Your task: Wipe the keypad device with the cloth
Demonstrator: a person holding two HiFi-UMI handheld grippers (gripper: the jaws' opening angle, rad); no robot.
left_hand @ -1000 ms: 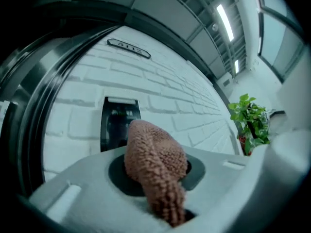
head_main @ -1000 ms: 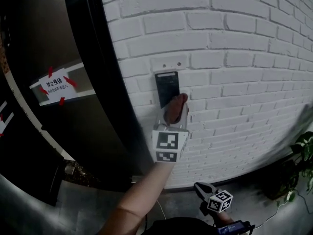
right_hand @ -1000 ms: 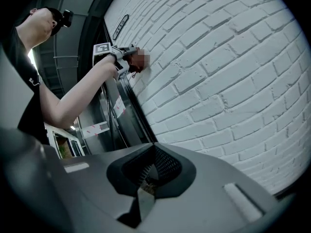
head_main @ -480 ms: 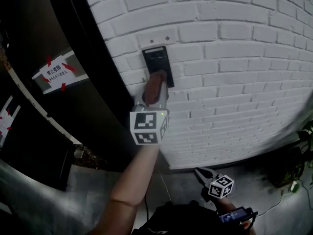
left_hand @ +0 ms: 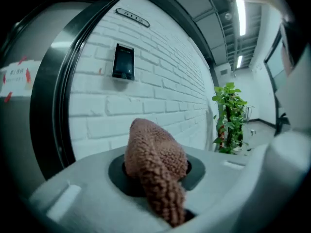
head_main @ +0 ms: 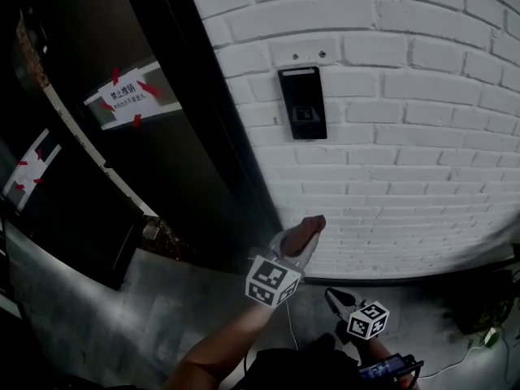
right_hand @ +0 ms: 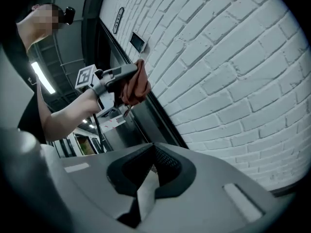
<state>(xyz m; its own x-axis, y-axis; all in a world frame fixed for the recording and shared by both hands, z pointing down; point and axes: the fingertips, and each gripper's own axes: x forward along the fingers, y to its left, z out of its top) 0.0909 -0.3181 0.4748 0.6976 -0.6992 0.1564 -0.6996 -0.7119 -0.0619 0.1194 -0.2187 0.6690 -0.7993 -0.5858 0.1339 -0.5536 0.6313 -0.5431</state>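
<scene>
Far left is a dark door (head_main: pixel 73 218) with a paper sign (head_main: pixel 123 96) stuck on with red tape. A black door frame (head_main: pixel 219 136) comes next, then the white brick wall (head_main: pixel 422 161). The keypad device (head_main: pixel 303 114) is mounted high on the wall just beside the frame. It is bare, with nothing touching it.

The left tongs (head_main: pixel 302 238) are held low, well below the keypad and out in front of the wall's bottom rows. They are pinching the cloth (left_hand: pixel 156 161), a brown nubby wad that bulges out past the tips. From the left gripper view the keypad is up and ahead, well apart from the cloth.

The right tongs (head_main: pixel 333 297) sit lower and to the right, near the person's body over the grey floor (head_main: pixel 122 315). They are pressed together with nothing between them, and they are idle. A green plant (left_hand: pixel 228 115) stands further right along the wall.

Progress: the cloth is gripped and ready but off the device, so no wiping is happening at this instant. The keypad face looks dark and plain, and I can't tell from these views whether it is clean. This is either a gap between strokes or the wipe is over. If any wiping is left, the left tongs need to lift the cloth back onto the keypad face and rub across it.
</scene>
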